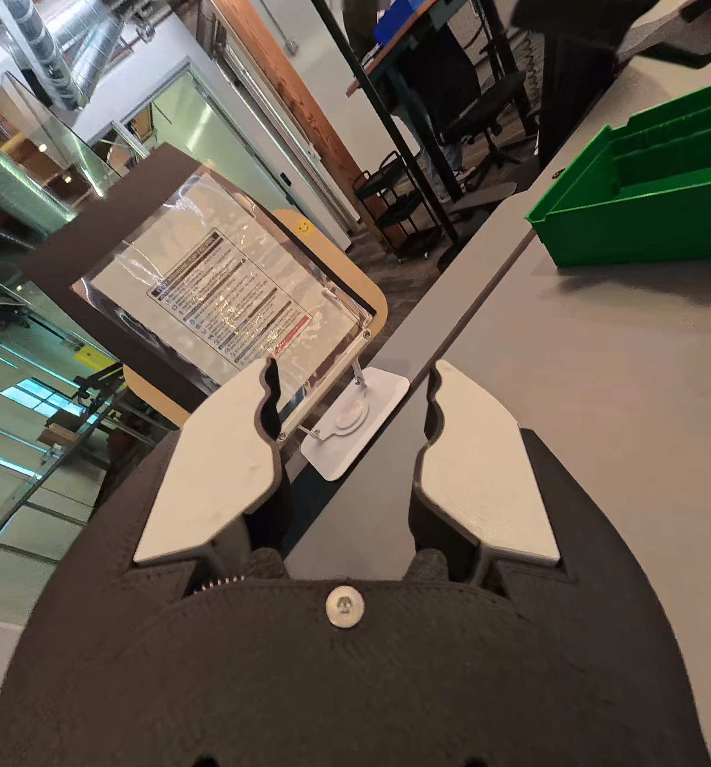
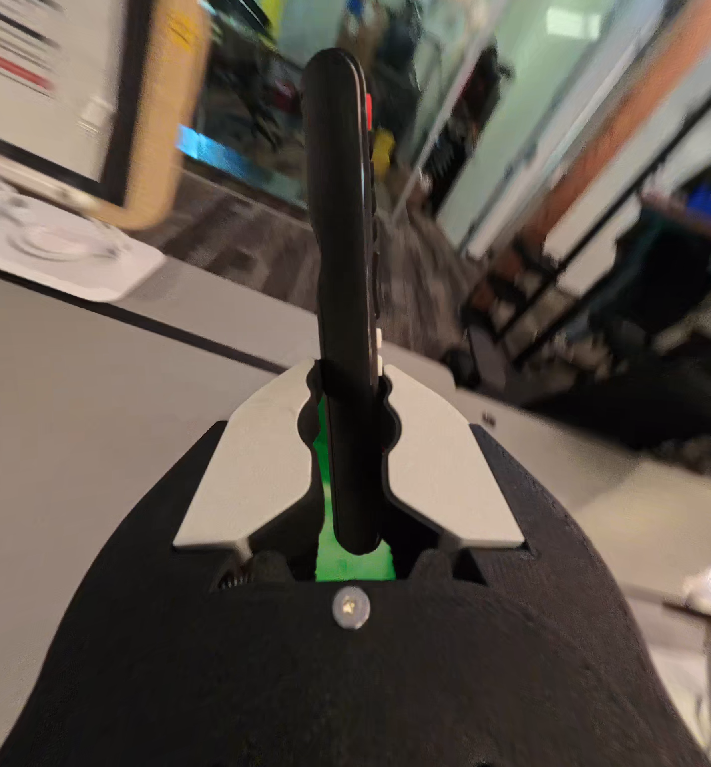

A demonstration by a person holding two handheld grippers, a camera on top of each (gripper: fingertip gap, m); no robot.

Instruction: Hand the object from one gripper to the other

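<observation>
A pale grey table (image 1: 573, 394) with a dark seam runs to the edge, dark patterned carpet (image 1: 395, 282) beyond it. A wooden beam (image 1: 299, 103) leans past white walls and glass partitions (image 1: 220, 137). Silver ducts (image 1: 67, 45) hang overhead. A black rolling cart (image 1: 399, 207) stands near an office chair (image 1: 495, 120)
</observation>
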